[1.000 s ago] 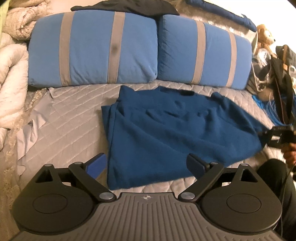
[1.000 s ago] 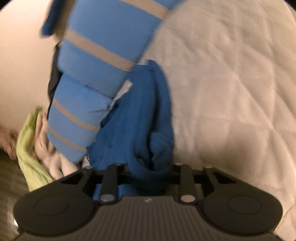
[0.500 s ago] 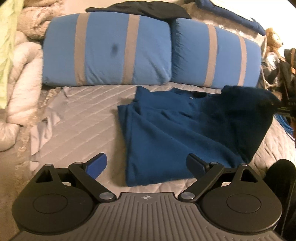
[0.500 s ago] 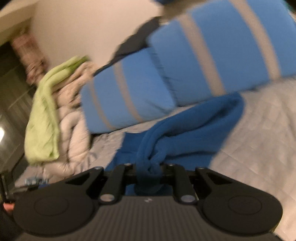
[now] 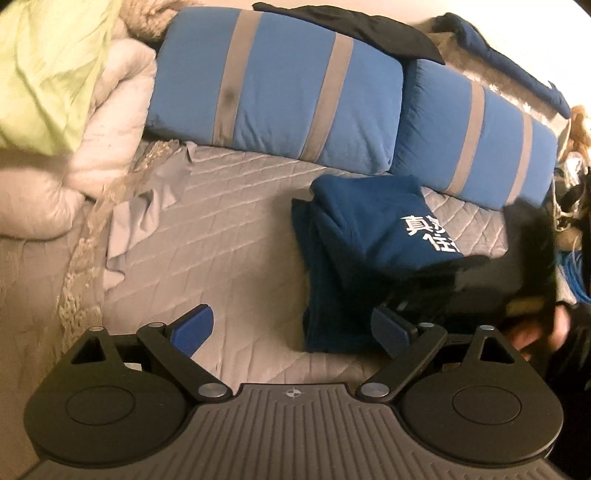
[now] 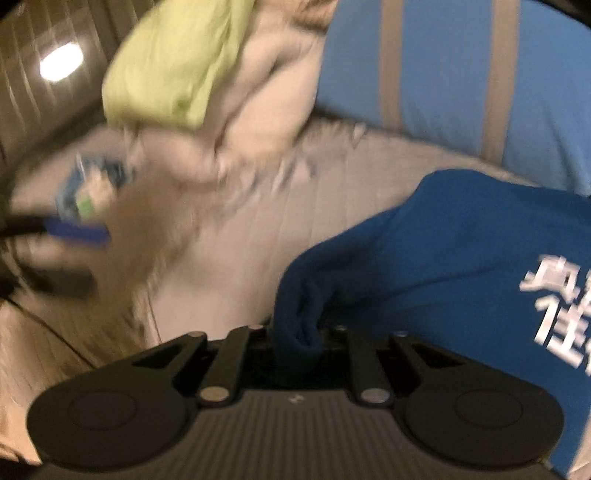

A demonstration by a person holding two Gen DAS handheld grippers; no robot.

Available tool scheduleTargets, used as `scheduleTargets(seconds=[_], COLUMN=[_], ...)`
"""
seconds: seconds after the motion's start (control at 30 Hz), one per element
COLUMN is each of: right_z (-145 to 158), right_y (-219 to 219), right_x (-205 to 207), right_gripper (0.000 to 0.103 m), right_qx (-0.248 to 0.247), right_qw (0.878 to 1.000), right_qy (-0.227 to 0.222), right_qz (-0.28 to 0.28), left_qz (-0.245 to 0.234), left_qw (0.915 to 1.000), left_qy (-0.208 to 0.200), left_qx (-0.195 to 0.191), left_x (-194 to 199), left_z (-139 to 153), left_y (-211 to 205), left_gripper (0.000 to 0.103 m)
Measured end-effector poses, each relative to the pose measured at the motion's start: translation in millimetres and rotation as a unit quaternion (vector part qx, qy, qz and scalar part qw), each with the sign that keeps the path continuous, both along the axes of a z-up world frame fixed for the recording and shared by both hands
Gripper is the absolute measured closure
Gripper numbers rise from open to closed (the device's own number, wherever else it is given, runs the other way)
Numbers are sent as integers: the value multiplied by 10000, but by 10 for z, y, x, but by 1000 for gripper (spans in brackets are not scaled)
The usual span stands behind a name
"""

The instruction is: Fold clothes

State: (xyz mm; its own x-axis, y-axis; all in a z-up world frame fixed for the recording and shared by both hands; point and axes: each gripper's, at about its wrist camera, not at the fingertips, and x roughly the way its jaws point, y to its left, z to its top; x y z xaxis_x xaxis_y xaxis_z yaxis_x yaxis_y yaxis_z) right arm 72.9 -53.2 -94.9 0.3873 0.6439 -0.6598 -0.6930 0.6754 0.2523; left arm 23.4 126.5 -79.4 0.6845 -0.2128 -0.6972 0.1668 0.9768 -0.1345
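I see the blue shirt (image 5: 354, 251) half-folded on the bed (image 5: 229, 236), white lettering up; my right hand-held gripper (image 6: 295, 338) pinches its bunched edge, my left hand-held gripper (image 5: 291, 326) gapes empty.

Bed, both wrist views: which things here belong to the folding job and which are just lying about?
Part of the job:
- dark blue fleece sweater with white characters
- right gripper, shut on its bunched edge
- left gripper, open, holding nothing

Lying about:
- two blue pillows with grey stripes
- lime green cloth
- cream comforter
- black garment
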Motion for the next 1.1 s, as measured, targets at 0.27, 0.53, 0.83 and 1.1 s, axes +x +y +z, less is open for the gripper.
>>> scheduleTargets(seconds=[0.27,0.53,0.83,1.1], right_z=[-26,28,334,417], right_y=[53,36,-452,-1036], right_x=[-55,-162,-500,-613], right_gripper=[89,56,8,5], right_qx=[-223,-363,-43,-53], right_qw=[9997,9984,9976,9978], right_qy=[-97,-317,-522,-602], right_qz=[30,286,458,-257], left_qz=[179,256,-85,-369], left_qw=[9991,9974,9971,9948], left_qy=[-160,-424,-108,473], left_qx=[-354,-518,-754,-826], left_x=[-41,15,318,759], left_z=[-48,17,-112,-362], left_y=[154,150,-62,-408], left_gripper=[9,9,9,10])
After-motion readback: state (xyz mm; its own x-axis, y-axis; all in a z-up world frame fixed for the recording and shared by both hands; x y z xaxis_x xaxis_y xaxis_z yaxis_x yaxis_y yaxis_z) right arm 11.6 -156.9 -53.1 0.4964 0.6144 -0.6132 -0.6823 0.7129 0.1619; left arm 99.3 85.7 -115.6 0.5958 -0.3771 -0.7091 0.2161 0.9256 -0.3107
